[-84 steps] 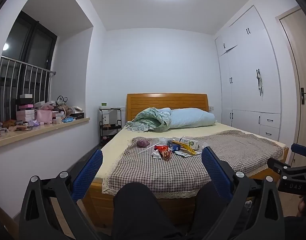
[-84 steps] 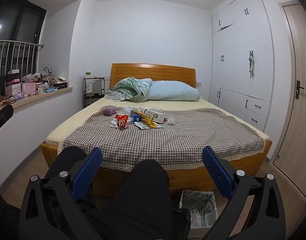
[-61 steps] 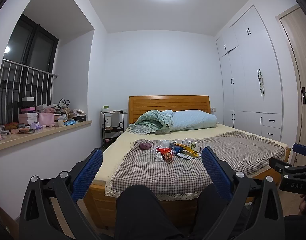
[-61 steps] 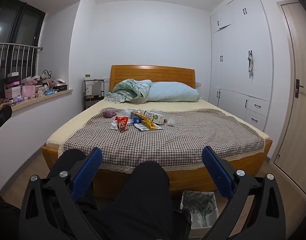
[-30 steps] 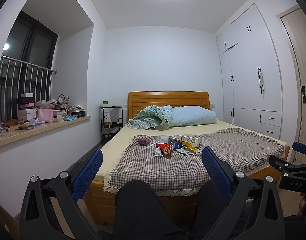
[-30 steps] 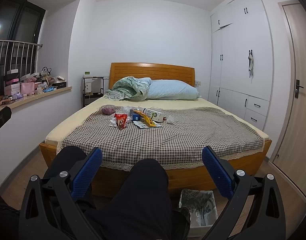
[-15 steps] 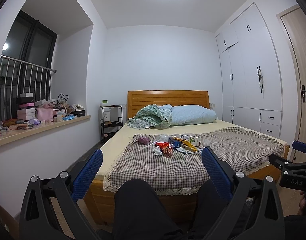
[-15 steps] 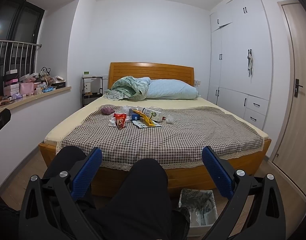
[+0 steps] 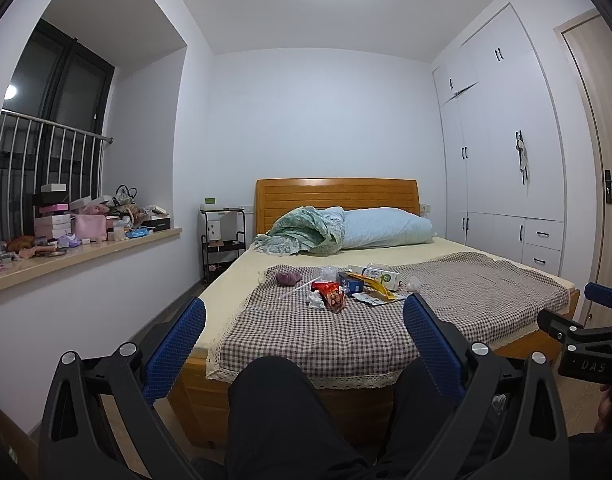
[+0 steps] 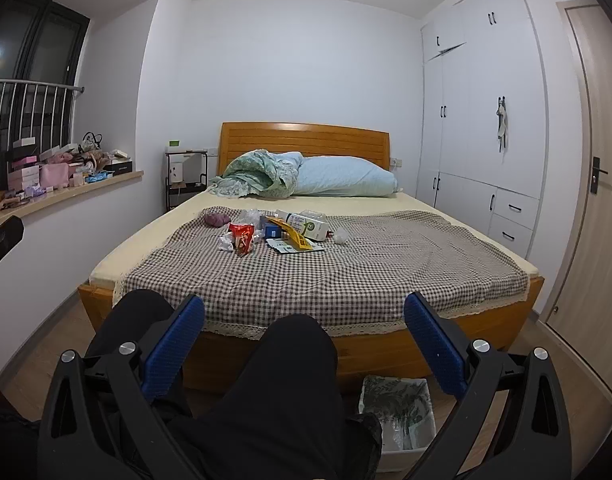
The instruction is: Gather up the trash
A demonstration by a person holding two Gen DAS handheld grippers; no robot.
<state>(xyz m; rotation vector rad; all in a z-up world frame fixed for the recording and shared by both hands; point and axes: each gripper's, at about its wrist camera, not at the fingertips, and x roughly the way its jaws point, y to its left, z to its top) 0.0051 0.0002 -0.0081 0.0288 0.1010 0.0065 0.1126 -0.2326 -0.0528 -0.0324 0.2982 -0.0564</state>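
Both tongs were held wide apart and empty, low over the person's dark-trousered knees (image 10: 282,364) at the foot of the bed (image 10: 346,344). The left tongs (image 9: 304,320) were pointed along the bed from its left corner, and the right tongs (image 10: 304,316) were aimed more squarely at the bed's foot; part of the right tongs was also seen at the right edge of the left wrist view.

The trash (image 10: 274,232) was found well ahead of both tongs, gathered in a loose cluster on the checked blanket (image 10: 346,272) toward the bed's far left part, short of the pillow (image 10: 346,182). Within the cluster, a red snack wrapper (image 10: 242,238) lay nearest the tongs beside a crumpled white tissue (image 10: 226,243); a yellow wrapper (image 10: 292,234) lay on a flat white packet (image 10: 290,246), with a white and green carton (image 10: 302,224) on its side behind them. A purple lump (image 10: 216,219) lay at the cluster's left, and a small white wad (image 10: 340,235) at its right. None of it was touched by either tongs.

A lined bin (image 10: 398,412) stood on the floor just below the right tongs, beside the person's right knee.
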